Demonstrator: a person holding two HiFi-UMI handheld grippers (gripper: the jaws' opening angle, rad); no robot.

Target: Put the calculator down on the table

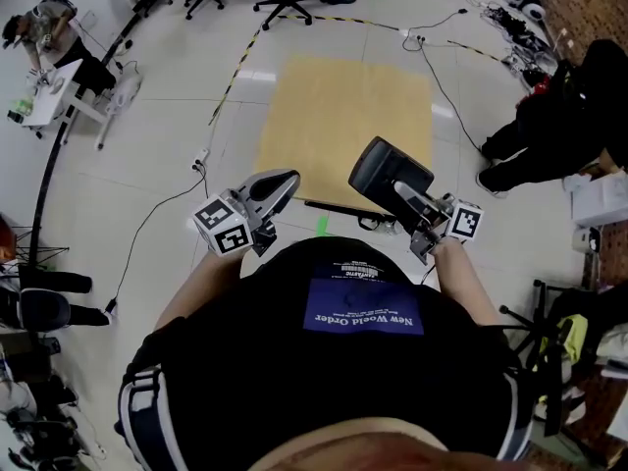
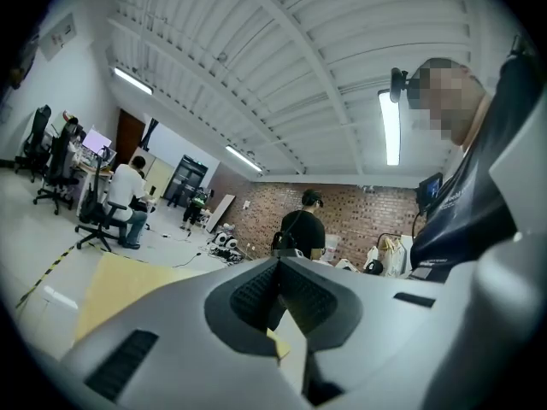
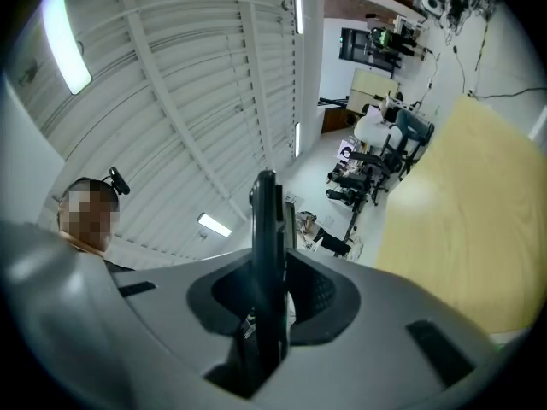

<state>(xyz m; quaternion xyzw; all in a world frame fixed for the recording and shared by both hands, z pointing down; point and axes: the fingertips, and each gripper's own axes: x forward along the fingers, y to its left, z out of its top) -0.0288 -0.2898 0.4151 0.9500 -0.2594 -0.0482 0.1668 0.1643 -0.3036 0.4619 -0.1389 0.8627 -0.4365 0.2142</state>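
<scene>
With the right tongs [image 1: 410, 202] clamped on the calculator [image 1: 389, 171] (the left tongs [image 1: 283, 181] are closed on nothing), lower it flat onto the bench [image 1: 334, 116] before letting go.

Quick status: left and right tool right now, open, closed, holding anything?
Left tool: closed, nothing between the jaws.
Right tool: closed on the calculator, which stands edge-on between the jaws.

The tan table [image 1: 343, 126] lies open straight ahead (1 person [image 1: 554, 116] in black stands near its right edge).
</scene>
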